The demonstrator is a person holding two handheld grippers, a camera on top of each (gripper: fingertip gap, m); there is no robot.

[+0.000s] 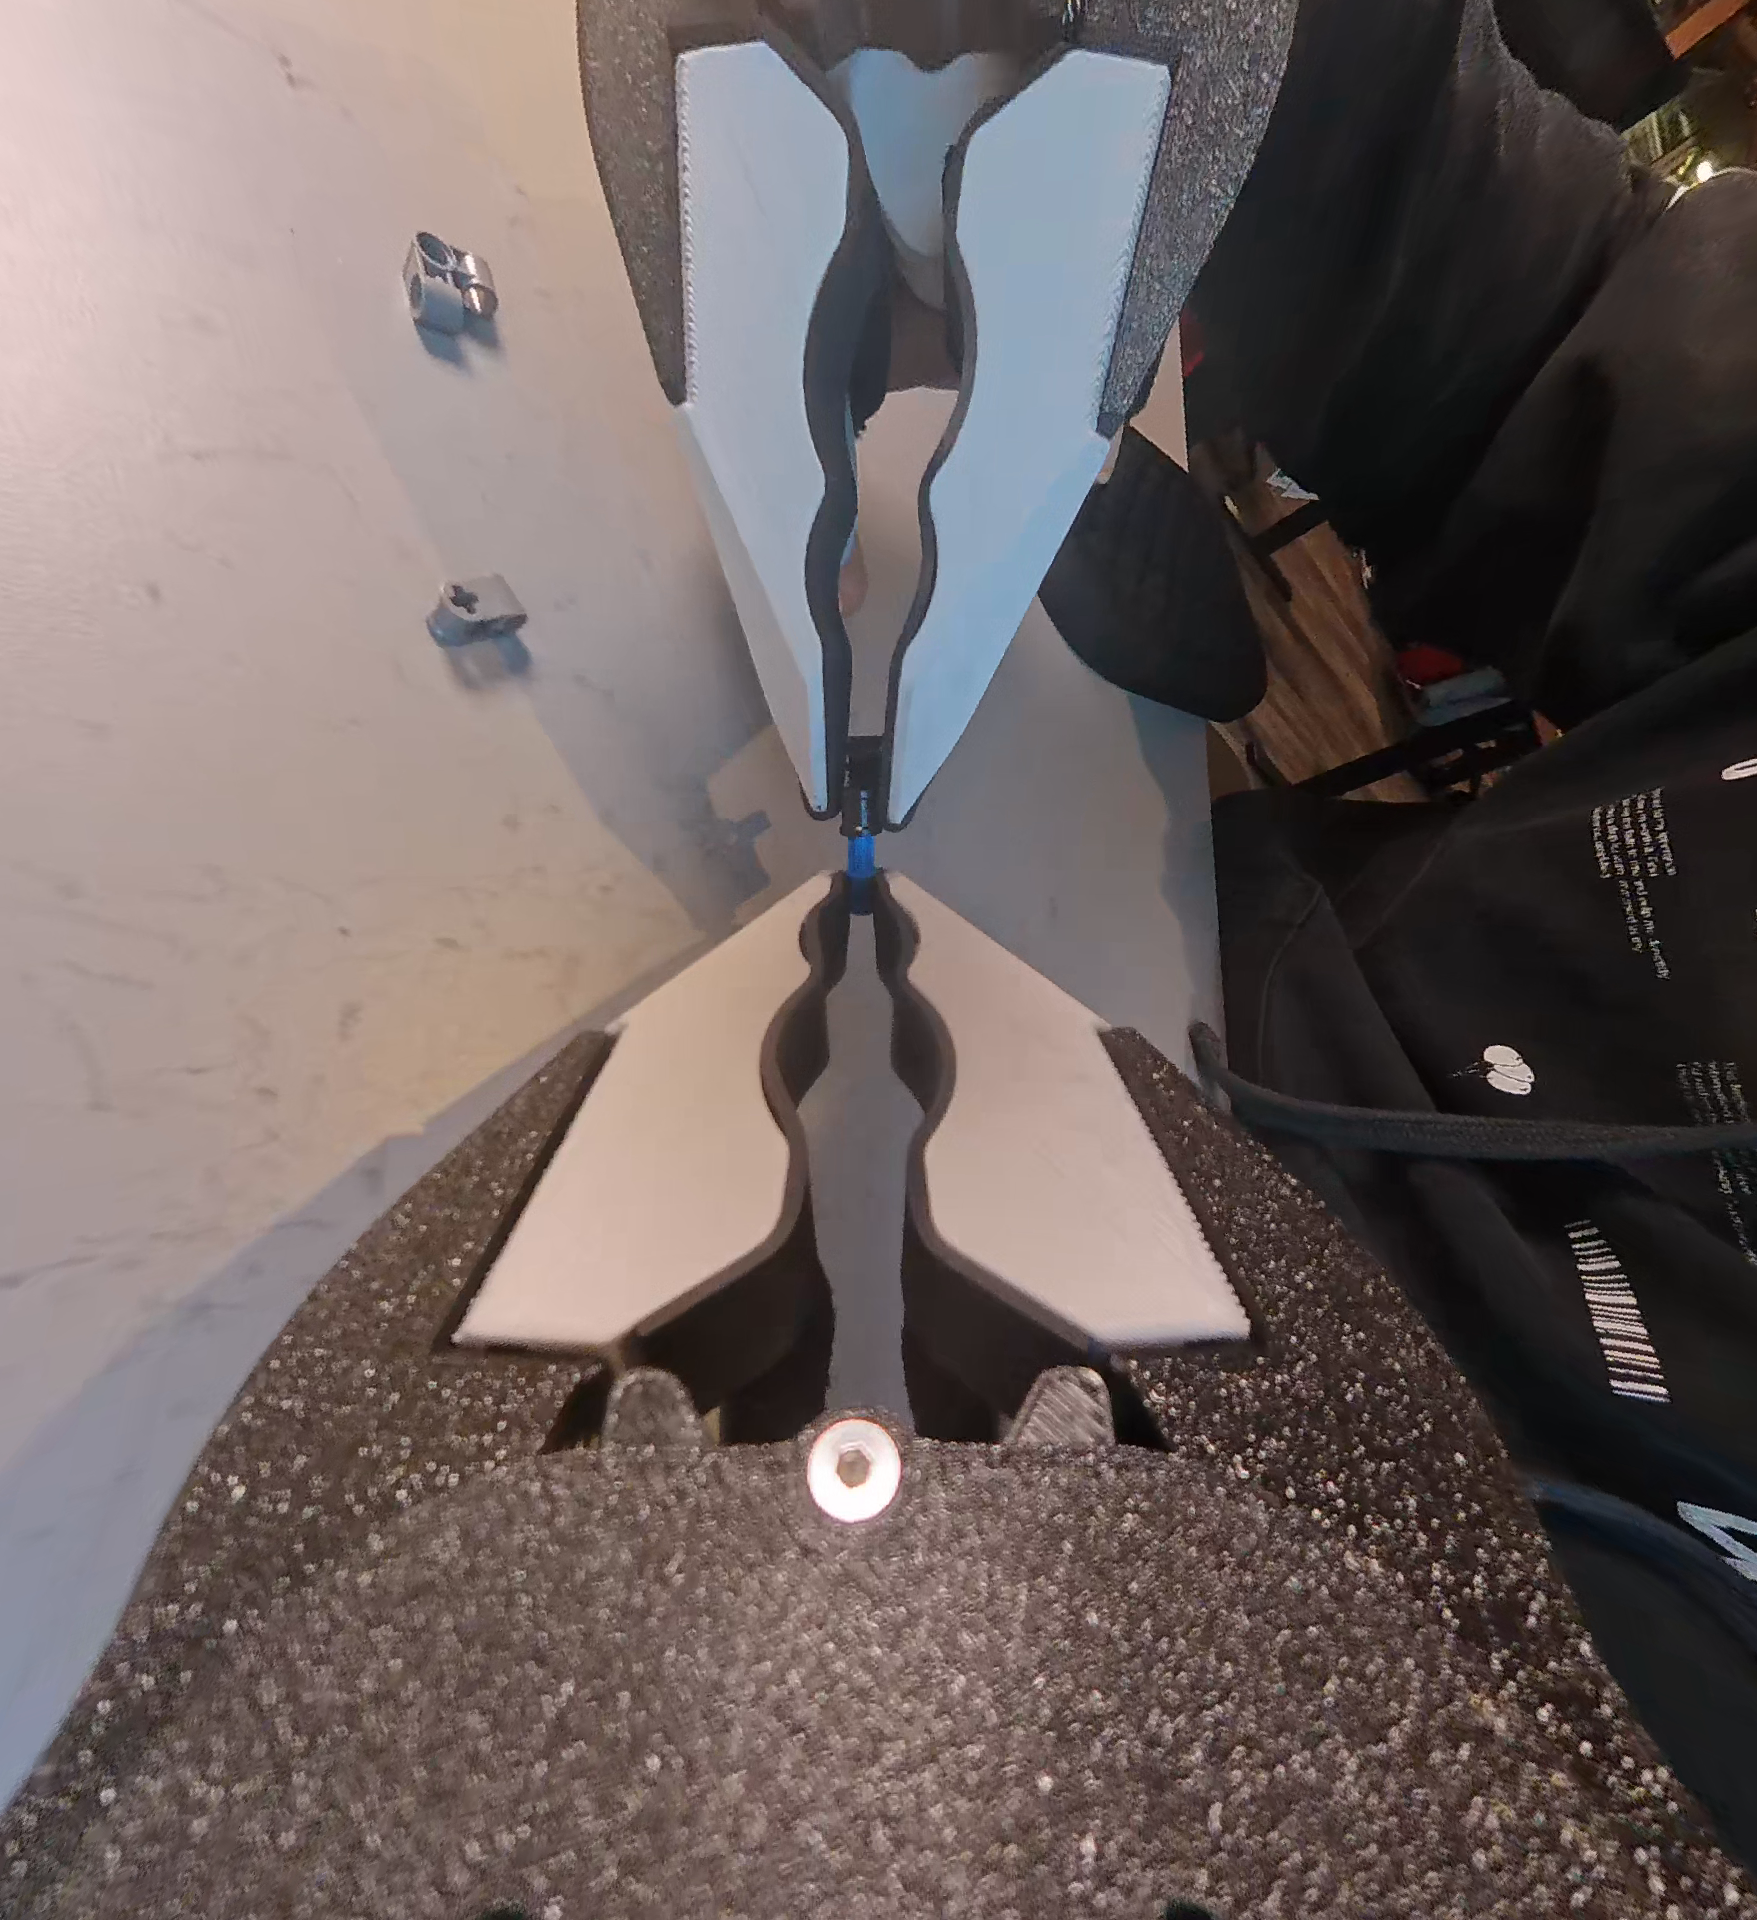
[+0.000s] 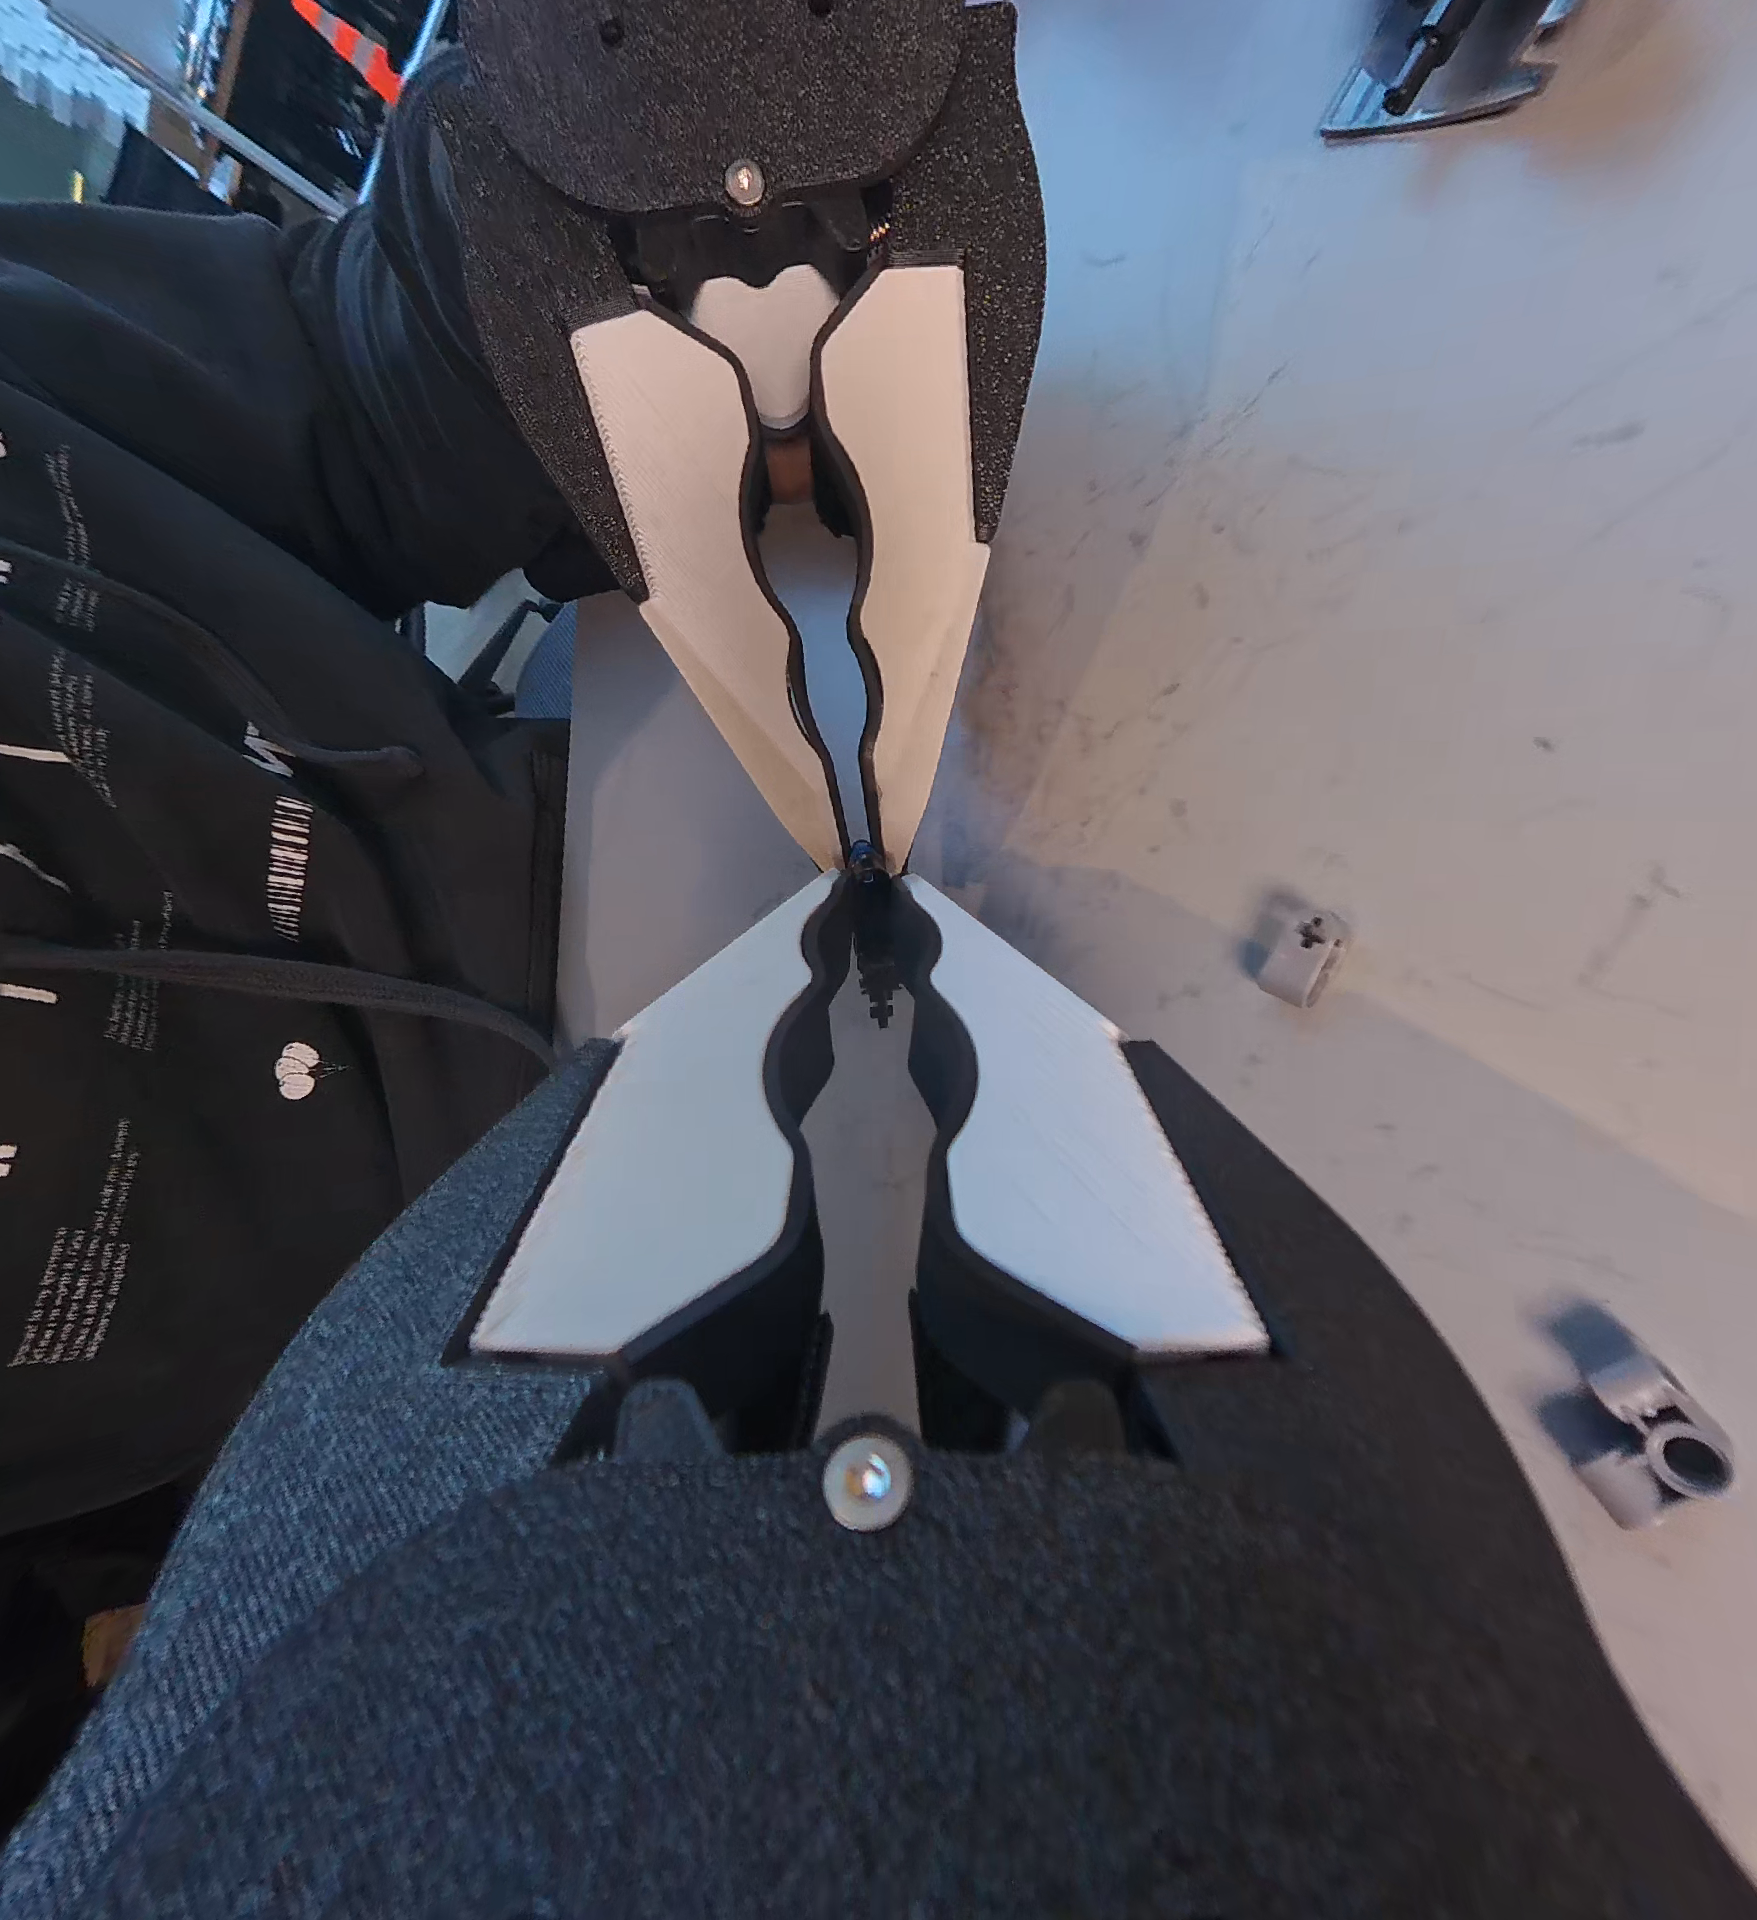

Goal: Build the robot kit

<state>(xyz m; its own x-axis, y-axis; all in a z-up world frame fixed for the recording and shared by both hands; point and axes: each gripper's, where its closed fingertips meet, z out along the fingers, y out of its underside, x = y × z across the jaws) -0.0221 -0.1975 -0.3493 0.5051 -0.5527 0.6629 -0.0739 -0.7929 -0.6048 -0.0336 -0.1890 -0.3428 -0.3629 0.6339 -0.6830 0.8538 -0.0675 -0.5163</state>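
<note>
Pinching tip-to-tip, left tongs (image 1: pixel 858 883) grip blue pin (image 1: pixel 859 860), right tongs (image 2: pixel 869 883) perhaps black axle (image 2: pixel 874 961); grey connectors (image 1: pixel 450 283) beside.

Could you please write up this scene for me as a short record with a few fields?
Surface: white table
Left gripper: shut on a blue pin
Right gripper: shut on a black pin
Contact: the two pins meet tip to tip above the table
Loose parts: grey connector, grey connector with round hole
Beside table: person in black hoodie
</note>
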